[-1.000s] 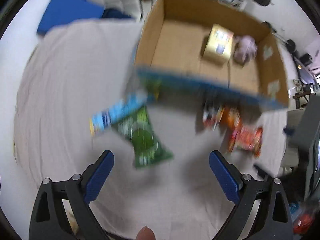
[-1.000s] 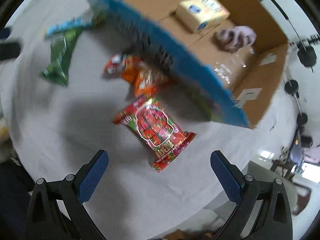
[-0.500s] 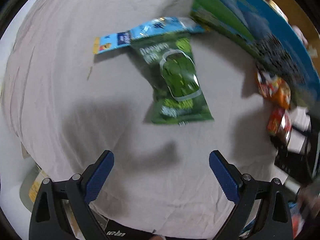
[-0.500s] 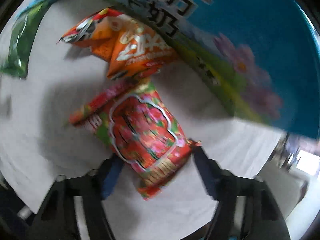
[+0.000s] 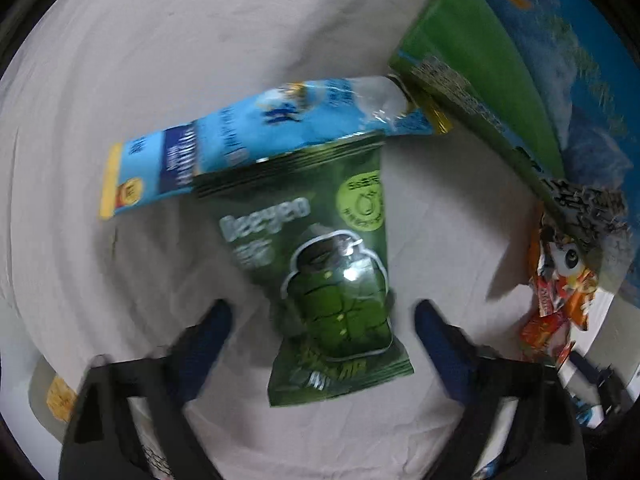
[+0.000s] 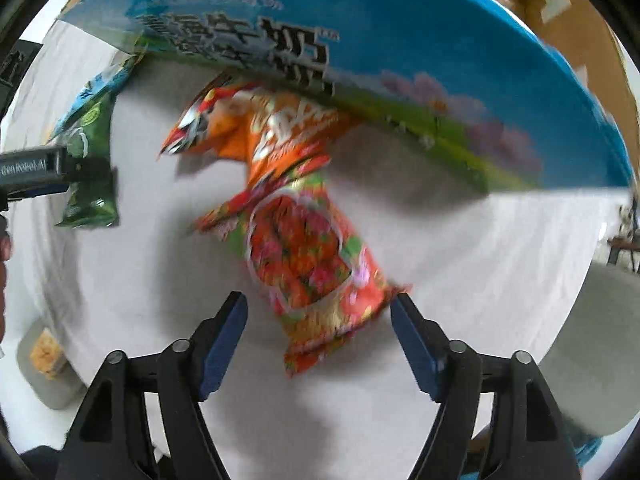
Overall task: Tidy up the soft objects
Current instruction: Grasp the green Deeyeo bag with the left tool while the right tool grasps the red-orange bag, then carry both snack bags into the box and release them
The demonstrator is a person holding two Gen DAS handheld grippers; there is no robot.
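A green snack bag [image 5: 336, 276] lies flat on the pale cloth, its lower end between the open fingers of my left gripper [image 5: 320, 320]. A light blue bag [image 5: 256, 136] lies under its top edge. In the right wrist view a red and green snack bag [image 6: 308, 264] lies with its lower end between the open fingers of my right gripper [image 6: 318, 312]. An orange bag [image 6: 276, 128] lies beyond it, partly under the box wall. Neither gripper holds anything. The left gripper body [image 6: 44, 172] shows at the left edge there, over the green bag [image 6: 92, 160].
A cardboard box with a blue and green printed outer wall [image 6: 400, 68] stands just behind the bags; it also shows in the left wrist view [image 5: 540, 92]. The orange and red bags [image 5: 560, 292] lie at its foot. The cloth edge runs along the near side.
Both grippers have dropped down and forward towards the cloth. The green bag now lies between the left fingers, the red bag between the right fingers. The right jaws look slightly narrower.
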